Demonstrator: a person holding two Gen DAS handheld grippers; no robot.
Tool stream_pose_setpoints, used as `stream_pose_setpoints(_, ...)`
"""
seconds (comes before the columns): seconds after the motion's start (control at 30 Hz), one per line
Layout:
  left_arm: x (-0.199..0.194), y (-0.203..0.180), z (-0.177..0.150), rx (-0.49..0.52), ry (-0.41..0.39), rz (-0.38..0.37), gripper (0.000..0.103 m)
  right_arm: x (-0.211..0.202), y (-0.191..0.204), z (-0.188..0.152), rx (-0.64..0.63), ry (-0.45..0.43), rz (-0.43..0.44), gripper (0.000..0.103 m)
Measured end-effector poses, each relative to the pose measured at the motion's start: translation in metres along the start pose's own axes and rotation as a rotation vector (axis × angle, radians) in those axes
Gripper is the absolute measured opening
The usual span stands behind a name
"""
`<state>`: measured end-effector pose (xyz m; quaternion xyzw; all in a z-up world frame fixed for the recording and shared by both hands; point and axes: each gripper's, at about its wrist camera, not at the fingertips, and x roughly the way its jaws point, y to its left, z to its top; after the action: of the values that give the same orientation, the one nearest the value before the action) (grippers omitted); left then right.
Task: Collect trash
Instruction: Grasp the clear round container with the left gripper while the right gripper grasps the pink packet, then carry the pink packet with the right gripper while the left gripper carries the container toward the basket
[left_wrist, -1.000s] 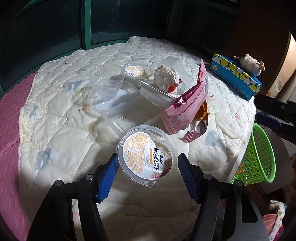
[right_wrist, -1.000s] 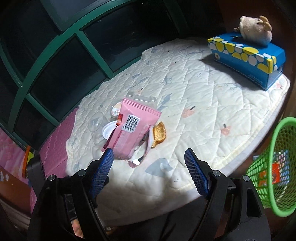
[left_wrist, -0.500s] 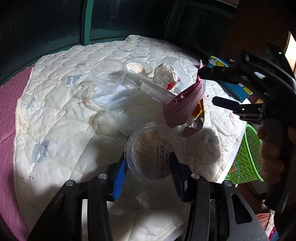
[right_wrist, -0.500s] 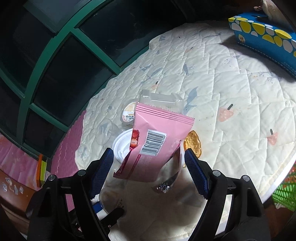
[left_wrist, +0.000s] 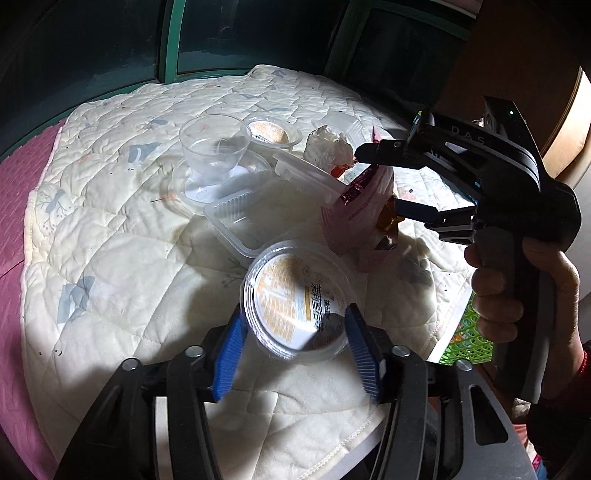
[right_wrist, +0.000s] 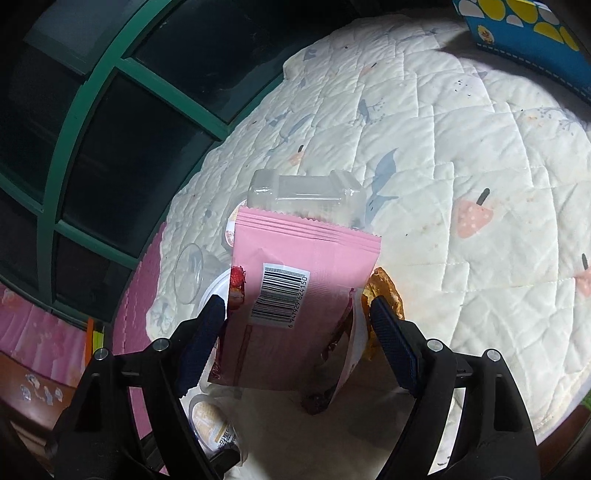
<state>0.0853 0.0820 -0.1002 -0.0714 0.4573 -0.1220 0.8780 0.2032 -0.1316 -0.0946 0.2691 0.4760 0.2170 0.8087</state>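
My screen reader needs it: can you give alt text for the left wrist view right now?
The left gripper has its blue fingers on either side of a round lidded cup on the white quilt. Beyond it, the right gripper straddles a pink snack bag beside clear plastic containers.

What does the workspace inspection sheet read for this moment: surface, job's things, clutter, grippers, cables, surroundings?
Surface: white quilted cover, printed and lightly stained.
Job's things: sealed pudding cup, pink snack bag, clear cup, clear tray, crumpled tissue, second small cup, orange wrapper.
Clutter: blue tissue box at the far edge.
Grippers: left gripper shut on the pudding cup; right gripper open, its fingers either side of the pink snack bag.
Cables: nothing seen.
Surroundings: green-framed dark window, pink floor mat, green basket beside the bed.
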Motion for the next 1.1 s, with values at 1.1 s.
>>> stream_pose_setpoints(1.1, 0.006, -0.008, -0.002, 0.042, -0.007, 0.016, 0.060, -0.105, 0.025, -0.026, -0.145, -0.214, 0.092, 0.064)
